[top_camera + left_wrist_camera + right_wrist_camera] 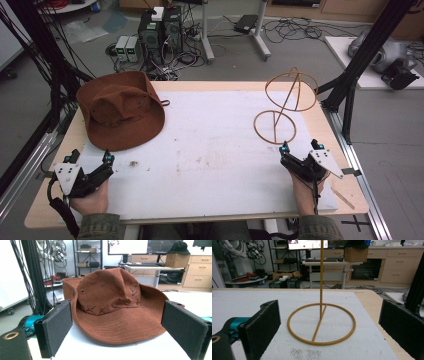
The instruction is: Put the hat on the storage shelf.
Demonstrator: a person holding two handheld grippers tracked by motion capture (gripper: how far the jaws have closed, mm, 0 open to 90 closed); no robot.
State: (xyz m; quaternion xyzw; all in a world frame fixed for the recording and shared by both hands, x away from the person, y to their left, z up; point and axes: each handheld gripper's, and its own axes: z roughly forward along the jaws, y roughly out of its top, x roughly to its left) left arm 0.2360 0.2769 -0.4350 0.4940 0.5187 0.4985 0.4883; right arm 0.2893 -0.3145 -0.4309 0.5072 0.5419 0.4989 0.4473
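Note:
A brown wide-brimmed hat [120, 110] lies on the white mat at the table's back left; in the left gripper view the hat [113, 307] sits just ahead of my jaws. My left gripper [91, 156] rests near the front left corner, open, a short way in front of the brim, with nothing between its pads [56, 327]. A yellow wire hat stand [282, 107], with a ring base [321, 323] and a ring top on a thin post, stands at the back right. My right gripper [300, 146] is open just before that base, empty.
The white mat [210, 160] covers most of the wooden table [345, 190]. Black frame posts [350, 75] rise by the right edge and cables hang at the left. Computers and cable tangles [160, 40] sit on the floor beyond the far edge.

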